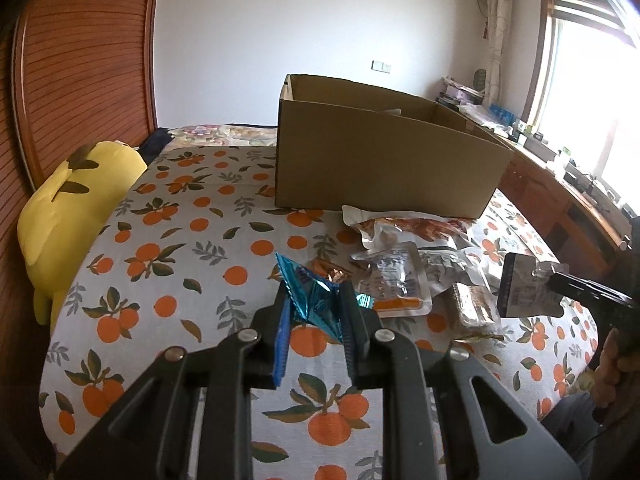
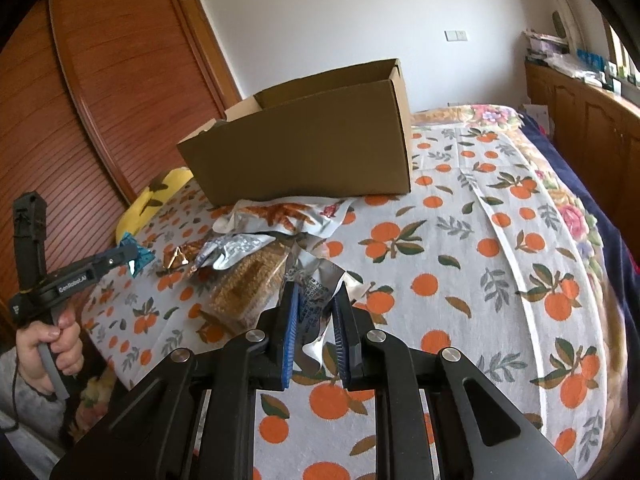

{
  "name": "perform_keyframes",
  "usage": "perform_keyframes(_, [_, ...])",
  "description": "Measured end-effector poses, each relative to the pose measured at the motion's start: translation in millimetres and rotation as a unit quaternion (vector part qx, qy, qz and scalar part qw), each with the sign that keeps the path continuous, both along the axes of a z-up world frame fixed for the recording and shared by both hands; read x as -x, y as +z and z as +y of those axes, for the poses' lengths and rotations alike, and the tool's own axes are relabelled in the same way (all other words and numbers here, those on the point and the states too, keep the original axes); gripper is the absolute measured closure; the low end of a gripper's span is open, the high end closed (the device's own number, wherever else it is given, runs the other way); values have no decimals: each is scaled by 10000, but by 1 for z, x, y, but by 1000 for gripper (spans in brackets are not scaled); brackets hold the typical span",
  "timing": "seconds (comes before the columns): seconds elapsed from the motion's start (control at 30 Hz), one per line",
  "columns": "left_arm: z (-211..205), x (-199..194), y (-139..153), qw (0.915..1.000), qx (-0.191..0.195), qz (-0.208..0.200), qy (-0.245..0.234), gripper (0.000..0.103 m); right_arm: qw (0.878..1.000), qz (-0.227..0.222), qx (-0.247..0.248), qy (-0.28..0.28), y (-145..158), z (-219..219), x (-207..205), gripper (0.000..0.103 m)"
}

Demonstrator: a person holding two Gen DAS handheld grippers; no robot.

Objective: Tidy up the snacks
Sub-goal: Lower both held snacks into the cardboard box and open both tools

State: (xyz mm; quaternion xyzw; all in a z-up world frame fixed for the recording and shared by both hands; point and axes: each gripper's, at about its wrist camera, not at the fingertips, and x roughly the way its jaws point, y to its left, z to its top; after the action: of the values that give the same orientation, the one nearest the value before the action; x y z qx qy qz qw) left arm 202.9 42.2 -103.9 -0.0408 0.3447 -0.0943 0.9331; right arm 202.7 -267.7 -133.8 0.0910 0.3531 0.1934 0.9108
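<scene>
Left claw (image 2: 130,258) – side marked "GenRobot.AI" – grips blue wrapper (image 1: 314,300)

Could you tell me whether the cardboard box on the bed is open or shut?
Open: the cardboard box shows no lid, and its inner walls are visible from above.

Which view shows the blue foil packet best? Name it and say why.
The left wrist view. There the blue foil packet fills the centre, pinched in the left claw, with its crinkled foil plain. The right wrist view shows the same packet only small at the left edge, partly hidden by that claw's tip.
</scene>
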Motion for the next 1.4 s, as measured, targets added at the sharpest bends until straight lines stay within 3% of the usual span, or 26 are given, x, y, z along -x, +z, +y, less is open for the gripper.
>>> perform_keyframes(0.33, [-16, -7, 18, 9996, -2, -180, -223, 83, 9999, -118, -49, -32, 13, -5, 2, 89])
perform_keyframes(0.6, [-31, -32, 55, 9972, -30, -597, -460, 83, 9990, -431, 104, 35, 44, -5, -10, 89])
perform_keyframes(1.0, [-49, -87, 83, 9921, -61, -977, -778, 83, 9950, -915, 338, 220, 90, 8, -58, 89])
perform_keyframes(1.17, [-56, -110, 90, 9904, 95, -1089, -841, 83, 9925, -1179, 237, 228, 109, 13, -86, 89])
perform_keyframes(1.4, [-63, -141, 103, 9867, 18, -1388, -848, 82, 9875, -1505, 213, 420, 130, 28, -124, 89])
